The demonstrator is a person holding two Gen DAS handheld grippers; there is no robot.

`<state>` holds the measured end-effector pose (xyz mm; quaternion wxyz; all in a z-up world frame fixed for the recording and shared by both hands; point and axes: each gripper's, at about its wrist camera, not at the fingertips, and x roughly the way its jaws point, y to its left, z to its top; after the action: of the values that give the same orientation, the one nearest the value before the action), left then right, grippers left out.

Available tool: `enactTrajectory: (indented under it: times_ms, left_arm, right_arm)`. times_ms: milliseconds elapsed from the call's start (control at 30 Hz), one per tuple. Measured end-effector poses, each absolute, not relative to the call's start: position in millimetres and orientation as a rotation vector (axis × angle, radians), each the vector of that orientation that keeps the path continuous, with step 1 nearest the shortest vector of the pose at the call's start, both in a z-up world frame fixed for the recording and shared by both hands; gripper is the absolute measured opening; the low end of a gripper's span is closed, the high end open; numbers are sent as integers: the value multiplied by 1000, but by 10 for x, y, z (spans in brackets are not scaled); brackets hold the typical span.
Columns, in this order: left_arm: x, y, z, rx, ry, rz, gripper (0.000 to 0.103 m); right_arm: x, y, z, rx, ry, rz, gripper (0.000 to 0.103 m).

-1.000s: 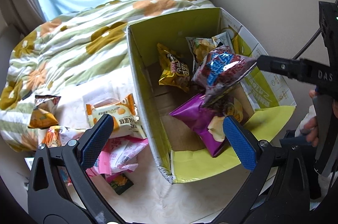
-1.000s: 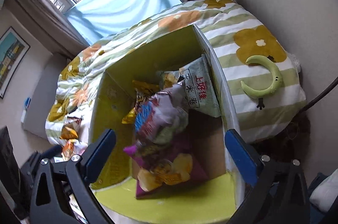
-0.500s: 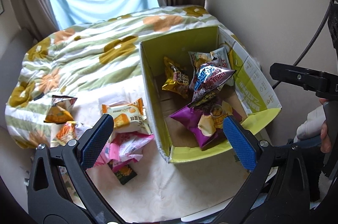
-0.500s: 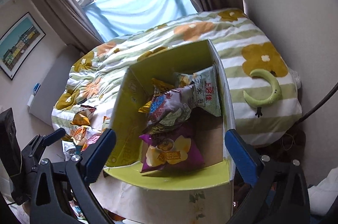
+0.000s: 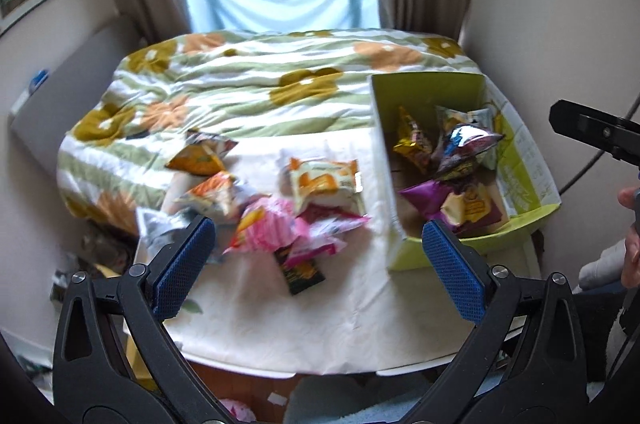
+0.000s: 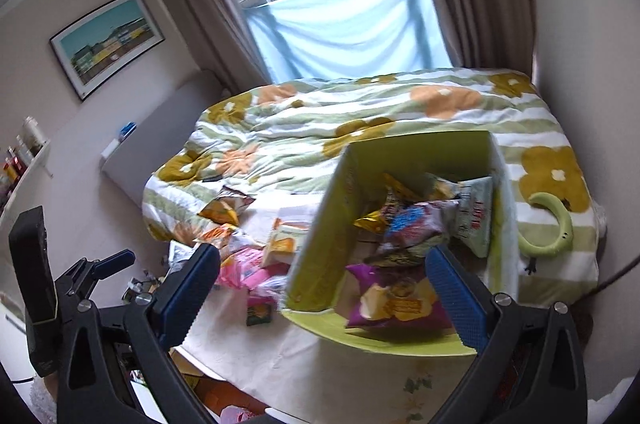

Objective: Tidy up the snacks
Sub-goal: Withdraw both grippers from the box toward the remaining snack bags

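Note:
A yellow-green cardboard box [image 5: 383,160] [image 6: 320,236] stands open on the white cloth. Inside lie a purple bag [image 5: 424,200] [image 6: 396,300], a silver-blue bag [image 5: 464,144] [image 6: 416,228] and a gold bag [image 5: 412,140]. Left of the box, loose snacks are heaped: a pale orange packet [image 5: 324,184], pink packets [image 5: 268,232], a small dark packet [image 5: 302,270] and orange bags [image 5: 200,156]. My left gripper [image 5: 318,264] hangs open above the cloth, near the heap. My right gripper [image 6: 322,288] is open and empty, back from the box's near flap.
A bed with a flowered quilt [image 5: 248,88] lies behind the cloth, with a window beyond. A green crescent toy [image 6: 552,224] rests on the quilt right of the box. A wall runs close along the right. The cloth's front edge [image 5: 320,368] overhangs the floor.
The silver-blue bag, up at the right gripper a second ago, now rests on the other bags in the box. Both grippers have drawn back and up from the box.

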<state>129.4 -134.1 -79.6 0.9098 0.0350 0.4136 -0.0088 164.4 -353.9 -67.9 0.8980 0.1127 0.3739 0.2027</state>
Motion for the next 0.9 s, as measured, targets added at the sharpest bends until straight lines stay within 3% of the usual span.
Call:
enactTrajectory:
  times_ms: [500, 900]
  left_arm:
    - [1155, 362, -1113, -88, 929, 96, 102]
    - [1742, 1448, -1726, -218, 1045, -56, 102]
  right_arm:
    - [1754, -2212, -1036, 216, 875, 482, 103]
    - [1959, -1294, -1464, 210, 960, 325, 103]
